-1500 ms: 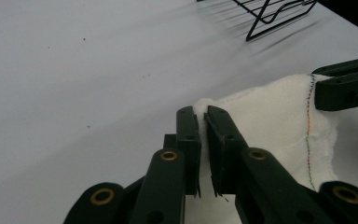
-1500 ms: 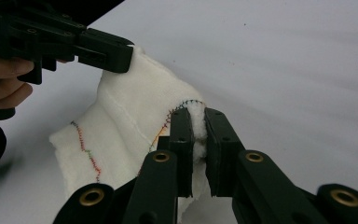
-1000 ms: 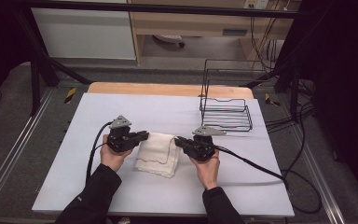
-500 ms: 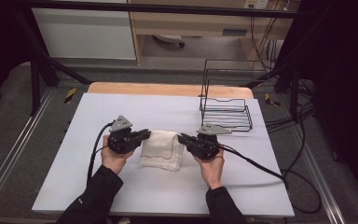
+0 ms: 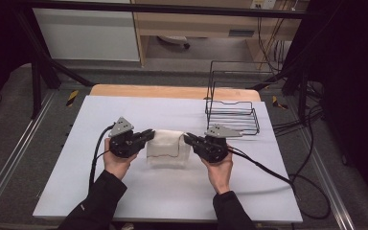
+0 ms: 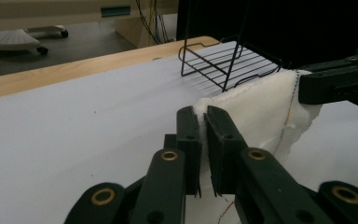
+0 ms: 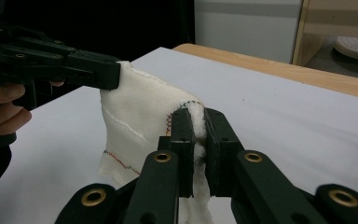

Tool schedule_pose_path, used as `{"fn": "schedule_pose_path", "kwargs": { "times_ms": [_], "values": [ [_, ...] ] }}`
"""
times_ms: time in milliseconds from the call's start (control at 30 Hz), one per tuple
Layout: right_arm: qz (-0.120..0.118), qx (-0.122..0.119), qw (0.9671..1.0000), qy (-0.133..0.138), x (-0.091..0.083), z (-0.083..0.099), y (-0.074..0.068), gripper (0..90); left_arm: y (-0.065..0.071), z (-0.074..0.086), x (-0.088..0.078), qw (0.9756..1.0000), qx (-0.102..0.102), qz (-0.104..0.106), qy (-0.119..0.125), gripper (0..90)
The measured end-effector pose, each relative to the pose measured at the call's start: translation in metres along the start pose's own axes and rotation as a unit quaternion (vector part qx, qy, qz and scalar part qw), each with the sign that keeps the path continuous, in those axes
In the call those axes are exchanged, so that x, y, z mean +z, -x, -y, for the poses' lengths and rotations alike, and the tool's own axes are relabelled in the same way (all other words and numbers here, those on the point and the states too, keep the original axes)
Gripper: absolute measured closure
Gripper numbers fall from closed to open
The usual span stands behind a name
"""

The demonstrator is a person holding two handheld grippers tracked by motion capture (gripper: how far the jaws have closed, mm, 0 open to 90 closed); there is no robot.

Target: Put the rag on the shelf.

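White cloth hangs stretched between the two tongs, each clamped tight on an upper corner: the left gripper on one, the right gripper on the other. The cloth's lower edge meets the white table, near and in front of the wire rack.

White-topped table with black wire rack at far right
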State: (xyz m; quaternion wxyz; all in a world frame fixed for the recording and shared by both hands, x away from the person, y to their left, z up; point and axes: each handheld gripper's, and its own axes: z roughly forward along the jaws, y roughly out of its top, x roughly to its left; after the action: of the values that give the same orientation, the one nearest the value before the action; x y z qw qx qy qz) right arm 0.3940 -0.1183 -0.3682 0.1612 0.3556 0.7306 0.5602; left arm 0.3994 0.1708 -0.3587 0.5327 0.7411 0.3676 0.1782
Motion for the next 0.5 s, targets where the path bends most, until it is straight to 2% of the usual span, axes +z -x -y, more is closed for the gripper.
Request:
{"fn": "schedule_pose_path", "kwargs": {
  "times_ms": [500],
  "values": [
    [0.005,-0.029,0.9987,0.041,-0.015,-0.017,-0.004,83.4,0.009,-0.013,-0.007,0.999,0.007,-0.002,0.044,83.8]
  ]
}}
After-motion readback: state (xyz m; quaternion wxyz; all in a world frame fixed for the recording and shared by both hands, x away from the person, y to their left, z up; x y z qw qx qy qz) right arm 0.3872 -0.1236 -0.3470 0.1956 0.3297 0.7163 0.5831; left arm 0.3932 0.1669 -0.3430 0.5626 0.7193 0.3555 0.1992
